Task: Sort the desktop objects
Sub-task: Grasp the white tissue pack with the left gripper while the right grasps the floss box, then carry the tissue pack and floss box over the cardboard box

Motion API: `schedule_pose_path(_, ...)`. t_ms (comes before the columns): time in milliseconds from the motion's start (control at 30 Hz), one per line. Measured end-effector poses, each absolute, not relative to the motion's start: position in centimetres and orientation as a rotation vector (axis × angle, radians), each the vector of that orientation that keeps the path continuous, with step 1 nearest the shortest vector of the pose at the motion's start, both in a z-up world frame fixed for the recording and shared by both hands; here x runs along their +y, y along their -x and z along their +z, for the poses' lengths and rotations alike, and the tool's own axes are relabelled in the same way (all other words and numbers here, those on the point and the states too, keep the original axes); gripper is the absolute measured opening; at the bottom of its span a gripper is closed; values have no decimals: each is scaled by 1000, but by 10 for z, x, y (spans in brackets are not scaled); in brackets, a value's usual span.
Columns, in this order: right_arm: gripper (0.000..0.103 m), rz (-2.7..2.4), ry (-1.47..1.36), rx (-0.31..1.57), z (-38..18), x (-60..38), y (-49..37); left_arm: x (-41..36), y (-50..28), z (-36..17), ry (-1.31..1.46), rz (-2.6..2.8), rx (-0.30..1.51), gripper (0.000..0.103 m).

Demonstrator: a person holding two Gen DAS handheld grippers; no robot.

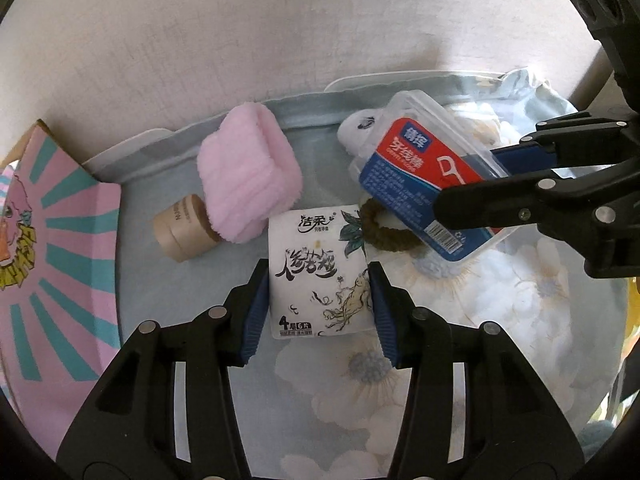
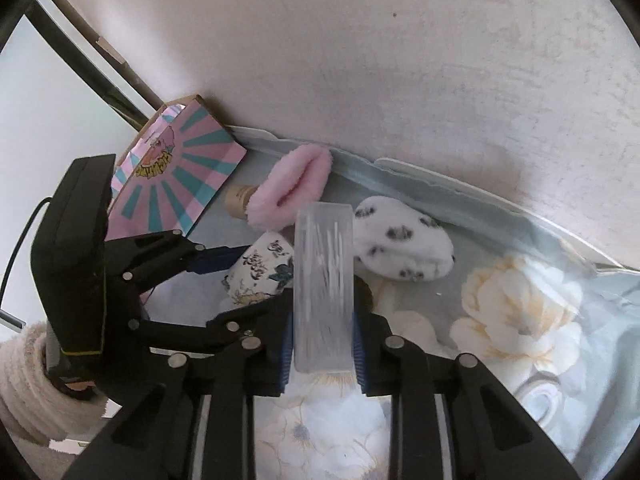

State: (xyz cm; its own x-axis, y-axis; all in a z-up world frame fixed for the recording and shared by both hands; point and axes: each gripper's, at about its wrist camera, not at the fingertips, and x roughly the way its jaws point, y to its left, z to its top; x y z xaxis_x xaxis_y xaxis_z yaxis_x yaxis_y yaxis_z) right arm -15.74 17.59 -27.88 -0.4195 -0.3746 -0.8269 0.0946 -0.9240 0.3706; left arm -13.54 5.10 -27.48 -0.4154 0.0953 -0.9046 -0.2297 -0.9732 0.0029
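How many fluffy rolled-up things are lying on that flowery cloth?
2: a pink roll near the wall beside the beige jar, and a white black-spotted roll right of it. Others may be hidden.

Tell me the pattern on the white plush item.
Black blotchy spots on the white plush item, clearest from the right wrist.

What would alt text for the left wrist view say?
The left tongs grip a white printed tissue packet above a floral cloth. The right tongs hold a clear floss-pick box with a red-blue label; a pink fluffy towel lies behind.
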Motion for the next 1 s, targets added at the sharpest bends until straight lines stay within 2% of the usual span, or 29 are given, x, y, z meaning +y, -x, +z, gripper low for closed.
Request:
schedule_pose_path(300, 23, -2434, -1528, -351, -252, 173, 142, 52, 119, -244, 1560, 2474, 179, 44)
schedule_pose_path(533, 23, -2422, -1585, -245, -215, 165, 134, 61, 112, -203, 1636, 2433, 162, 44)
schedule_pose_path(733, 23, -2417, -1592, -112, -182, 151, 140, 31, 91, -162, 1615, 2465, 200, 44)
schedule_pose_path(1000, 23, -2413, -1502, 4, -142, 106, 172, -37, 73, -118, 1607, 2565, 151, 44)
